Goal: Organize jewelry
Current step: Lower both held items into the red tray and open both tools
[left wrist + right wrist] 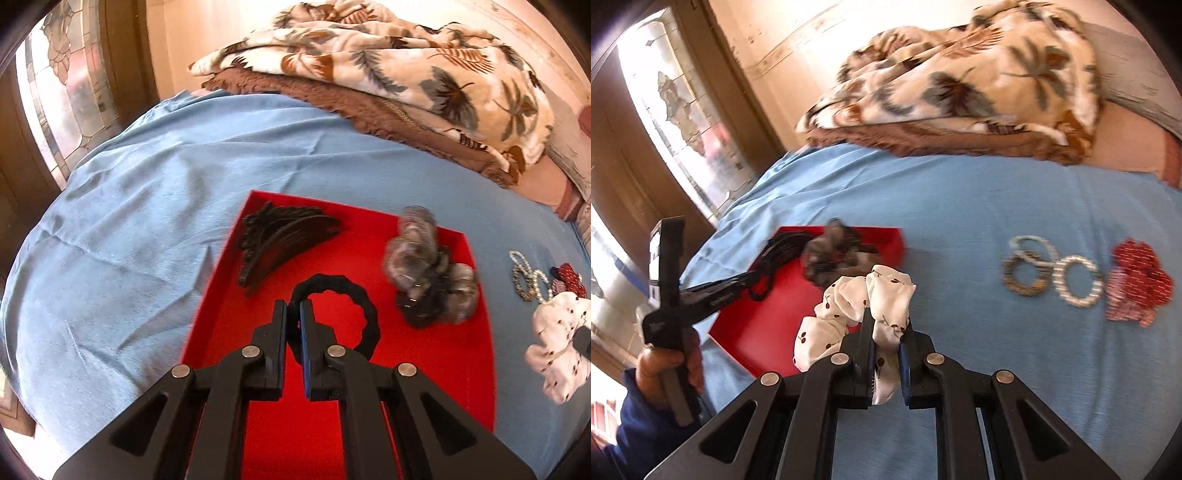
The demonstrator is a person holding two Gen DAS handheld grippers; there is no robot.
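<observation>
My left gripper is shut on a black hair tie and holds it over the red tray. In the tray lie black hair clips and a grey and black scrunchie pile. My right gripper is shut on a white cherry-print scrunchie, held above the tray's right edge. The left gripper shows in the right wrist view over the tray.
On the blue sheet right of the tray lie bead bracelets and red patterned scrunchies. A leaf-print blanket is heaped at the far side. A window stands at the left.
</observation>
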